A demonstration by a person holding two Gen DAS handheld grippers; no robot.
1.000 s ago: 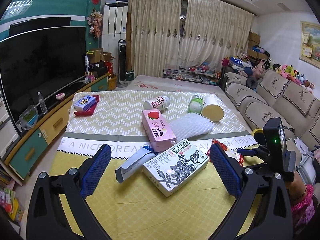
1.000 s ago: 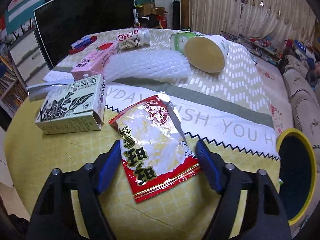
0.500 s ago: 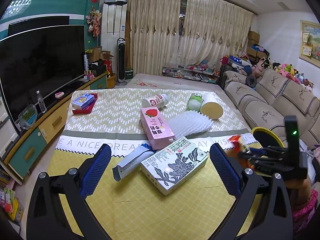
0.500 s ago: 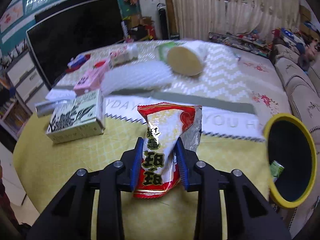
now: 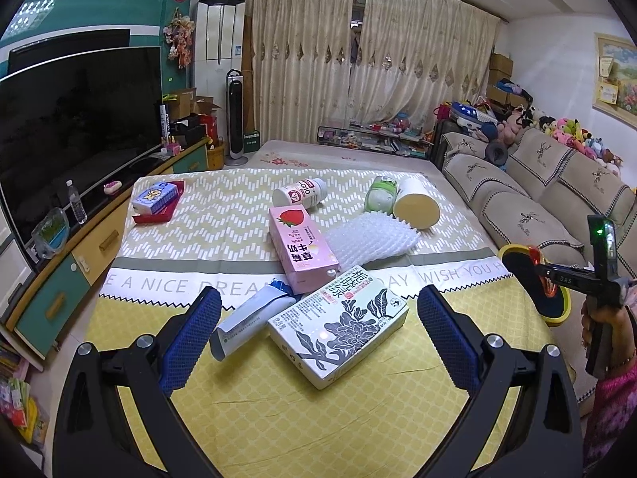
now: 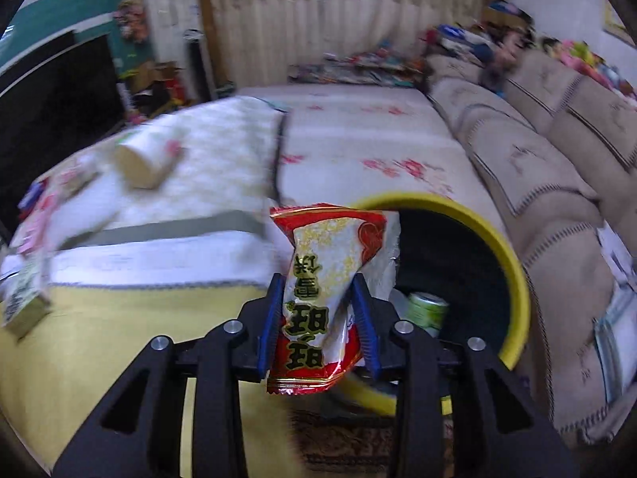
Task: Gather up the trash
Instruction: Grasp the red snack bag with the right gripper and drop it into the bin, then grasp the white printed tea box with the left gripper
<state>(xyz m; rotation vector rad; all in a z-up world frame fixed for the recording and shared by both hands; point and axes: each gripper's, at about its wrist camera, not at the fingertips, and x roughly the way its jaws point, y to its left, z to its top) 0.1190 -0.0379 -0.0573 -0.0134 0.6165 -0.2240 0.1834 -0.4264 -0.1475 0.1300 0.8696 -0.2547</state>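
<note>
My right gripper [image 6: 318, 318] is shut on a red and white snack wrapper [image 6: 330, 263] and holds it in the air at the near edge of a yellow-rimmed trash bin [image 6: 513, 247], which has a green can [image 6: 426, 310] inside. In the left wrist view the right gripper [image 5: 545, 275] is over the bin [image 5: 557, 318] beside the table's right edge. My left gripper [image 5: 318, 318] is open and empty above the yellow tablecloth, facing a white and green flower-print box [image 5: 342, 326] and a flat white tube [image 5: 254, 318].
On the table lie a pink strawberry milk carton [image 5: 298, 247], white foam netting [image 5: 370, 239], a white bottle [image 5: 302, 195], a green frog bottle [image 5: 380, 195], a paper cup [image 5: 416, 207] and a blue tissue pack [image 5: 155, 199]. A sofa [image 5: 537, 199] stands right, a TV [image 5: 71, 119] left.
My right gripper closed on the snack wrapper, lifted it off the table and swung right to the bin. My left gripper barely moved.
</note>
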